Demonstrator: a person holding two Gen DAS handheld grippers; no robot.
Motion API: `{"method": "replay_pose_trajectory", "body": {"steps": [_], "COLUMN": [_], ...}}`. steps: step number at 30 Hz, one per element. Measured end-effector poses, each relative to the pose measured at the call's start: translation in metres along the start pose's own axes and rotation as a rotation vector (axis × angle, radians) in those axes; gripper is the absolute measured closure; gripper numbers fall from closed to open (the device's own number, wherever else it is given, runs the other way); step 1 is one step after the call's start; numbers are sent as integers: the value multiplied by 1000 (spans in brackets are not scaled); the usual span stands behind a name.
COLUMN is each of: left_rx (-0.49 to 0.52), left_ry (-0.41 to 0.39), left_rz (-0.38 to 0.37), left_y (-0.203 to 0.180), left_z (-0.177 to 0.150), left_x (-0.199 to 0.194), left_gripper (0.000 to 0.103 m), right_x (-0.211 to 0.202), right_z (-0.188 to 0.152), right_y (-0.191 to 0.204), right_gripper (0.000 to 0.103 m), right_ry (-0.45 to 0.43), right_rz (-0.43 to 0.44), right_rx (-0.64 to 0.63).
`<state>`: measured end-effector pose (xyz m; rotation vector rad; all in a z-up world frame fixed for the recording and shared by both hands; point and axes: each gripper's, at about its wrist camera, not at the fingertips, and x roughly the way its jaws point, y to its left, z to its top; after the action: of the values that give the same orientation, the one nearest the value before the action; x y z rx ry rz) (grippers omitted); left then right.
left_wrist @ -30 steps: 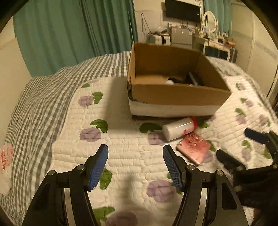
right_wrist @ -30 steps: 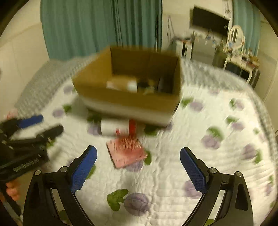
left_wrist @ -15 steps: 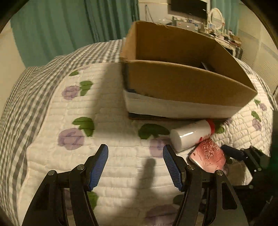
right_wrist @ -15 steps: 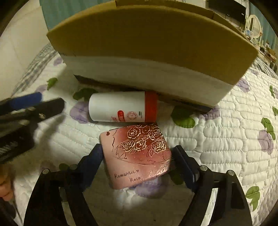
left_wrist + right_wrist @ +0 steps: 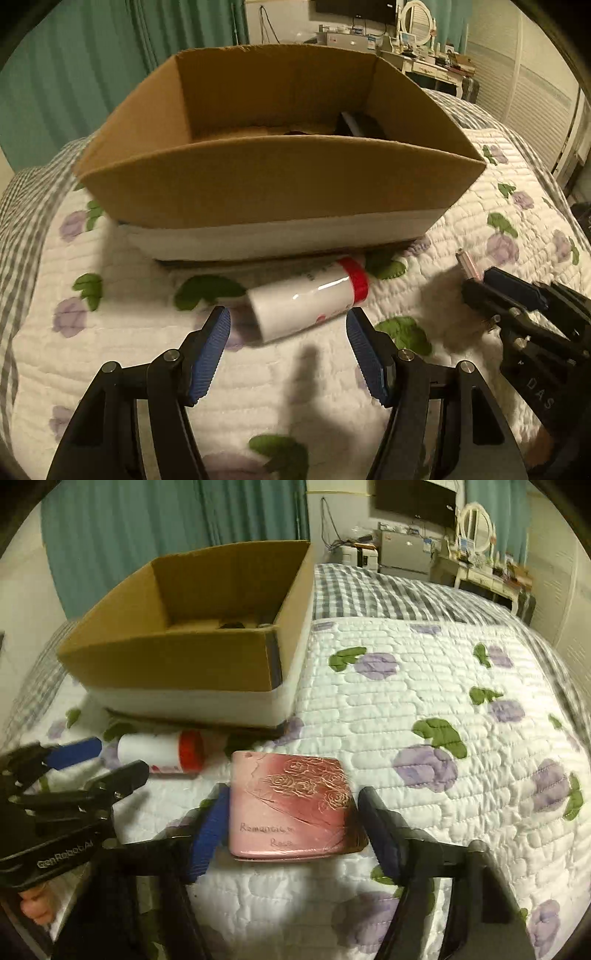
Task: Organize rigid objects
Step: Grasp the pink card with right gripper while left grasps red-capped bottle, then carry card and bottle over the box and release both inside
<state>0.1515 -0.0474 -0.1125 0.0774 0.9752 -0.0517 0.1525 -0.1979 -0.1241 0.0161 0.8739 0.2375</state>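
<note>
A white bottle with a red cap [image 5: 308, 301] lies on the quilt in front of the open cardboard box [image 5: 280, 184]. My left gripper [image 5: 288, 354] is open, its fingers either side of the bottle's near end. My right gripper [image 5: 291, 823] is shut on a pink rose-embossed case [image 5: 291, 805] and holds it above the quilt. In the left wrist view only the case's thin edge [image 5: 467, 264] shows in the right gripper [image 5: 476, 282]. The bottle [image 5: 160, 751] and box [image 5: 184, 664] also show in the right wrist view, with the left gripper [image 5: 96, 760] beside the bottle.
The box holds some dark items [image 5: 362, 125]. The floral quilt [image 5: 424, 709] covers a bed with a checked blanket [image 5: 388, 594] behind. Green curtains [image 5: 92, 74] hang at the back left; a dresser with clutter [image 5: 480, 565] stands at the back right.
My right gripper has closed on the pink case and lifted it off the quilt to the right. My left gripper has moved forward and right so its fingers flank the bottle.
</note>
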Motion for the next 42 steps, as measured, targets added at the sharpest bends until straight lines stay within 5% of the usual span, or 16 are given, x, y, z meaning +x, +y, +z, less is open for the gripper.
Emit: {"method": "replay_pose_trajectory", "body": {"steps": [11,15,18,20,22,27,28,30,31,35,38,42], "left_rx": [56,139,226,272,278,193,189,172,170,176,159,74], "left_ry": [52,57,53,47,47,69,70,89,87,55,26,14], "left_rz": [-48,-80,-109,-99,-75,-87,-74,-56,-59,-67,-58,-74], "left_y": [-8,-22,-39,-48,-49,-27,-21,-11,-10,-12,-6,14], "left_z": [17,9,0,-4,-3,7,8,8,9,11,2,-19], "left_x": [41,39,28,23,22,25,29,35,37,35,19,-7], "left_gripper": [28,30,32,37,62,62,61,61,61,66,67,67], "right_x": [15,4,-4,-7,-9,-16,-14,-11,-9,3,9,20], "right_z": [-8,-6,-3,0,-1,-4,-3,-5,-7,-9,-8,-11], "right_y": [14,11,6,-7,-16,-26,-26,-25,-23,-17,-9,9], "right_gripper": [70,102,103,103,103,102,99,65,58,53,37,32], "right_ry": [19,-24,-45,-32,-17,-15,-8,-1,8,30,34,55], "right_rz": [-69,-26,-78,-58,-54,5,25,6,2,3,-9,-96], "right_rx": [-123,-90,-92,-36,6,67,74,65,58,26,-12,-107]}}
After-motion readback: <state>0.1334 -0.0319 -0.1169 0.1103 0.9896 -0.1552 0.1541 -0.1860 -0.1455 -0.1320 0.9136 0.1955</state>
